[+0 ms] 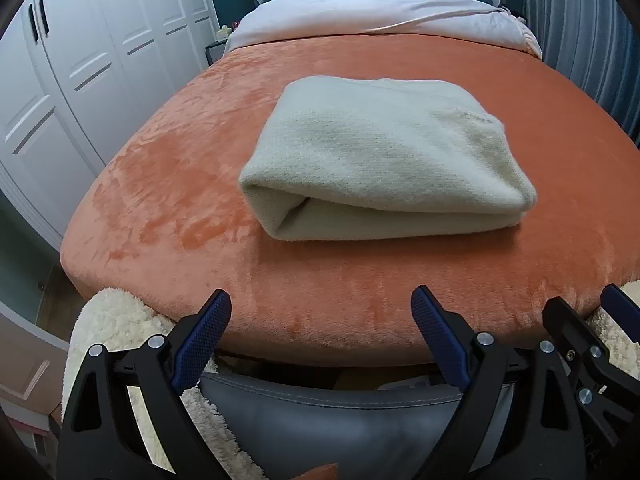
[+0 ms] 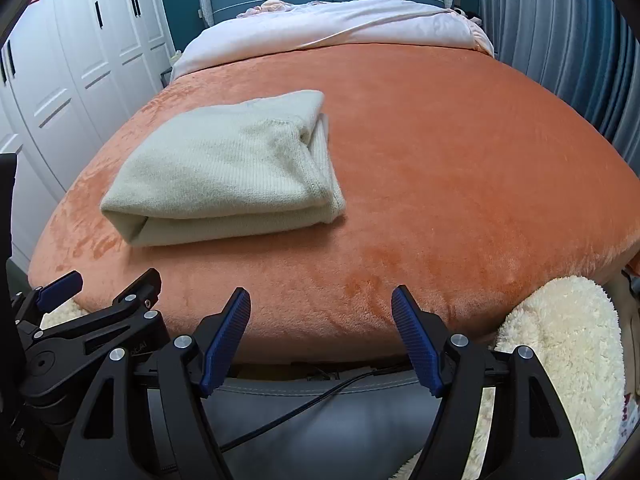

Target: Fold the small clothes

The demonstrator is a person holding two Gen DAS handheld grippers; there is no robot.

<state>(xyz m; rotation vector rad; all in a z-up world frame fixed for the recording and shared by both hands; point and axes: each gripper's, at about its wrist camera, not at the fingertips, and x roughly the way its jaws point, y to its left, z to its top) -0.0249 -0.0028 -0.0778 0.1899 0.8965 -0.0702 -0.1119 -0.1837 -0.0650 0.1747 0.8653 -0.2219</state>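
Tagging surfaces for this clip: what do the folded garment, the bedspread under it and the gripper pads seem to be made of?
Garment: pale cream knit, probably wool or acrylic; fine ribbed rows and a fuzzy surface show.
Bedspread: orange plush fleece or velvet, likely synthetic; short nap with shiny brushed streaks.
Pads: blue, matte, grid-textured, looks like rubber or soft plastic, on black plastic fingers with metal pins.
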